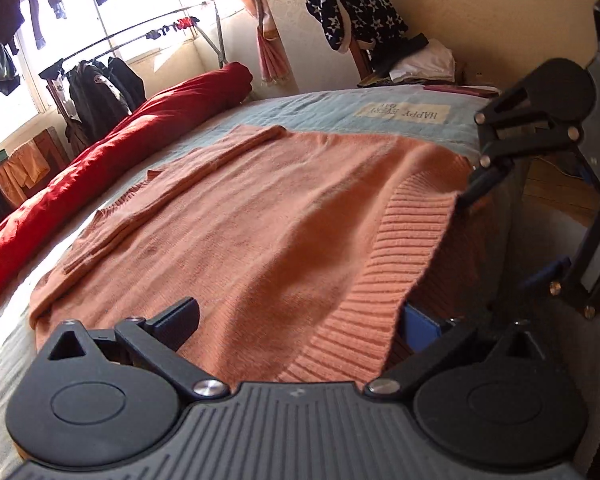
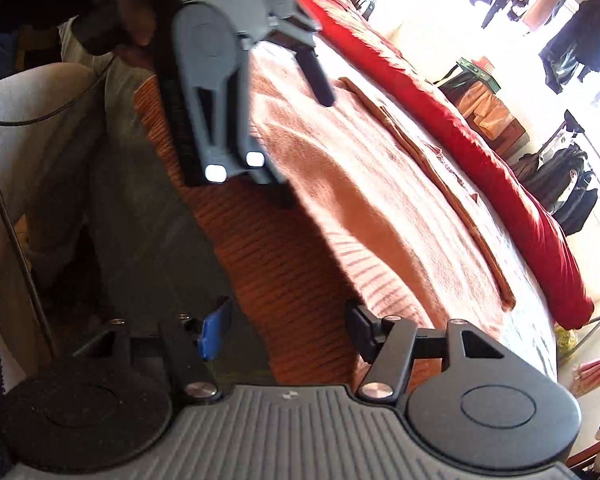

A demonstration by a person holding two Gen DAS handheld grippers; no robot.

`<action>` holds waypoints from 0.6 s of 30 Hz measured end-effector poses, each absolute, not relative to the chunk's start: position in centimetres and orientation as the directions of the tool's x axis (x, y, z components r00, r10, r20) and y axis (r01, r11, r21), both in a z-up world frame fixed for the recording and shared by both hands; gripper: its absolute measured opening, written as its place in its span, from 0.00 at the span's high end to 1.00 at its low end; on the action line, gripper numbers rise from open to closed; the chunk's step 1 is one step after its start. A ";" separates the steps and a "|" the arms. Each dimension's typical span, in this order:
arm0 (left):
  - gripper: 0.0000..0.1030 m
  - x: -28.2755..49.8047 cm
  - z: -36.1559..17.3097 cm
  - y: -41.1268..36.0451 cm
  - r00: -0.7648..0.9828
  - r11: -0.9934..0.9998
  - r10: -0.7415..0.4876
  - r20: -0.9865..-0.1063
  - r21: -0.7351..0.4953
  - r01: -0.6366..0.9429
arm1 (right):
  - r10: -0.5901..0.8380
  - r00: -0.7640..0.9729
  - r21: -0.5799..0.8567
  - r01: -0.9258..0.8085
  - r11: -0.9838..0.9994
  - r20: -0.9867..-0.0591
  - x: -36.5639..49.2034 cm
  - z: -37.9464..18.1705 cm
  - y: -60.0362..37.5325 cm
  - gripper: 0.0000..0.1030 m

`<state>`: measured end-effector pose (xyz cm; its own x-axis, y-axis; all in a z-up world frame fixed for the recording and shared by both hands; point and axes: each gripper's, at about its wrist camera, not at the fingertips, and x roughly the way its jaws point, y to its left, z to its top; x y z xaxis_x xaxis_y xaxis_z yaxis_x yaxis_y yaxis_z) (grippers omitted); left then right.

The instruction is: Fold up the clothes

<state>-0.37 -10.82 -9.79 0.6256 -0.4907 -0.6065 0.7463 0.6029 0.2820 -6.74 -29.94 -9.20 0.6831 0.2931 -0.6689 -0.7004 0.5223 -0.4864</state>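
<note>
The orange sweater (image 1: 260,216) lies spread on the bed (image 1: 320,112), its ribbed hem (image 1: 400,264) draped over the near edge, lower right of frame. Both the left gripper (image 1: 300,328) and the right gripper (image 2: 284,332) stand wide open astride that hem, gripping nothing. The loose knit could slide floorward if only one layer gets pinched. A red quilt (image 1: 120,152) crowds the left; a clothes rack (image 1: 140,36) stands by the bright window.
</note>
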 end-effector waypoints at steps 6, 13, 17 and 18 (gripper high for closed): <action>0.01 -0.7 -7.0 -8.5 0.610 0.619 -0.568 -0.553 0.201 0.759 | 0.405 0.703 -0.318 -0.658 0.683 -0.585 -4.7 -4.2 -33.7 0.24; 0.01 3.0 -7.4 -9.0 0.667 0.706 -0.511 -0.542 0.177 0.685 | 0.435 0.732 -0.095 -0.558 0.824 -0.525 1.0 -3.4 -35.1 0.16; 0.01 4.1 -10.3 -8.1 0.622 0.738 -0.491 -0.610 0.088 0.669 | 0.518 0.668 0.110 -0.553 0.826 -0.533 4.7 -6.4 -34.7 0.16; 0.01 4.3 -11.0 -7.9 0.610 0.746 -0.486 -0.626 0.066 0.663 | 0.525 0.664 0.135 -0.545 0.827 -0.533 5.3 -6.9 -34.5 0.16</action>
<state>4.33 -7.86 -11.03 0.6100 -0.4863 -0.6256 0.6625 0.7461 0.0661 5.27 -34.51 -6.95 0.6640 0.5246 -0.5328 -0.5454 0.8273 0.1349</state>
